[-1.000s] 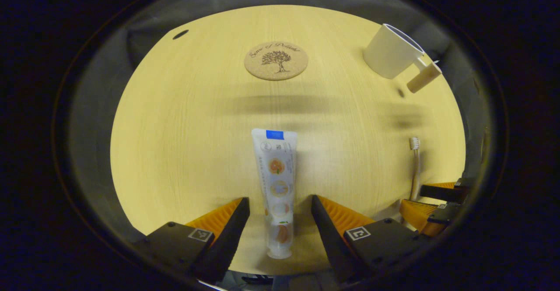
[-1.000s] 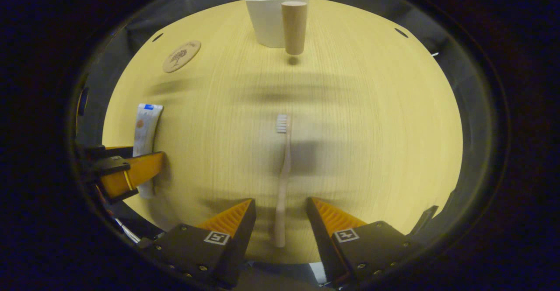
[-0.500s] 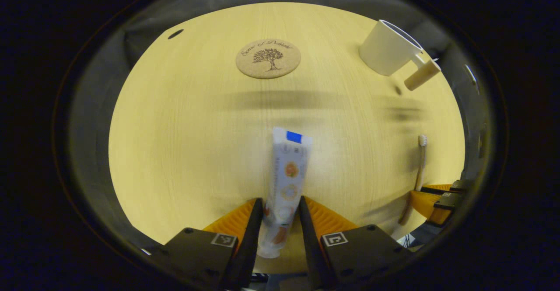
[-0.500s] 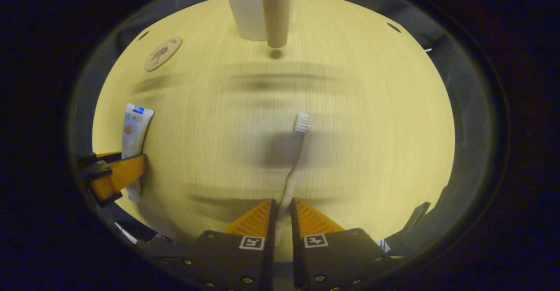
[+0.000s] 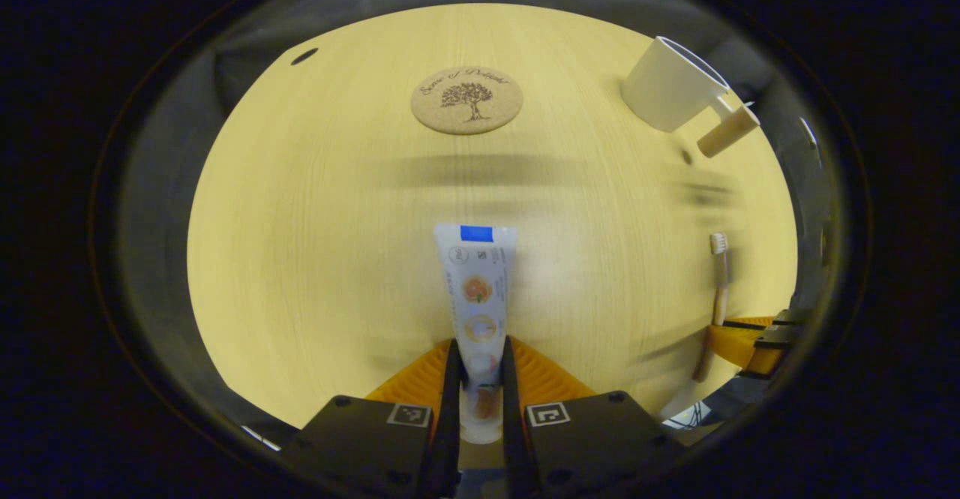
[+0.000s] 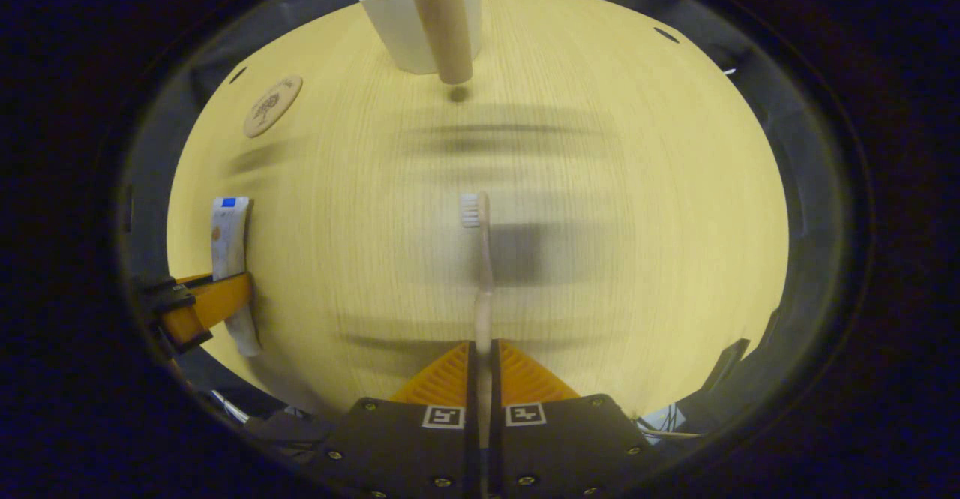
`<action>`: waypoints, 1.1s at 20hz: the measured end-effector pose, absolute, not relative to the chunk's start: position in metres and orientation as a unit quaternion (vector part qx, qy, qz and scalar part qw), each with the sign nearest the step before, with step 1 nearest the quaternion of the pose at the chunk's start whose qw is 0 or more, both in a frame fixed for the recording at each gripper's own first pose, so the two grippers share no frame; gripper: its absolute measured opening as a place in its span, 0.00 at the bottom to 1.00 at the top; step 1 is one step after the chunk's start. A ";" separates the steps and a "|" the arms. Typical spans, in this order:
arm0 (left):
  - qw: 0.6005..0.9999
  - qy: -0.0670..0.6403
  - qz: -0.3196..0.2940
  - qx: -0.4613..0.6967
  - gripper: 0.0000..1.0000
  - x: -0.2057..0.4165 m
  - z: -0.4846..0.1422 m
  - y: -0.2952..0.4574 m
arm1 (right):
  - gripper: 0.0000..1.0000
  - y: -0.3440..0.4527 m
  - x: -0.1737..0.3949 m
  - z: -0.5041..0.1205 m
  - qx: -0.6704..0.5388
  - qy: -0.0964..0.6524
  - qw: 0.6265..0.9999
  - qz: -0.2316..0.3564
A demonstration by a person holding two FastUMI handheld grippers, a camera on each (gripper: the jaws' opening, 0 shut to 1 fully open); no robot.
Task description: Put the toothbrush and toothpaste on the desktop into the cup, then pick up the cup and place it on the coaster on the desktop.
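Left gripper view: left gripper (image 5: pixel 478 379) clamped toothpaste tube (image 5: pixel 477 296); right gripper (image 6: pixel 484 368) clamped toothbrush (image 6: pixel 480 259), cup (image 6: pixel 420 22) far

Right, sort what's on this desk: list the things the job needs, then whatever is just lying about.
Needed for the job:
- toothpaste, clamped in the left gripper
- toothbrush, clamped in the right gripper
- cup, upright at the far side, with a wooden handle
- coaster, bare

Just lying about:
- nothing loose; there is the desktop itself
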State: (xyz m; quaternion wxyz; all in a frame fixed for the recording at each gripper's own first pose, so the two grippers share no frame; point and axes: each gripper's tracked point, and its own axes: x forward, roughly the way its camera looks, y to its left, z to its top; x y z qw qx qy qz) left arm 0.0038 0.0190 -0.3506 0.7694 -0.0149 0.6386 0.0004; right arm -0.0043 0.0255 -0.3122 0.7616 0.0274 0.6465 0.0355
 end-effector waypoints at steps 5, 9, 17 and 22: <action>0.777 0.629 0.001 -0.025 0.25 0.003 -0.348 0.022 | 0.05 0.032 -0.005 -0.303 0.038 0.631 0.774 0.047; 0.786 0.618 0.004 -0.040 0.27 -0.002 -0.341 0.023 | 0.05 0.042 -0.005 -0.289 0.038 0.609 0.790 0.061; 0.837 0.543 -0.002 -0.059 0.26 0.014 -0.307 0.018 | 0.05 0.056 0.007 -0.259 0.021 0.519 0.849 0.096; 0.878 0.475 -0.015 -0.048 0.27 0.042 -0.272 0.011 | 0.05 0.073 0.027 -0.223 0.040 0.443 0.888 0.120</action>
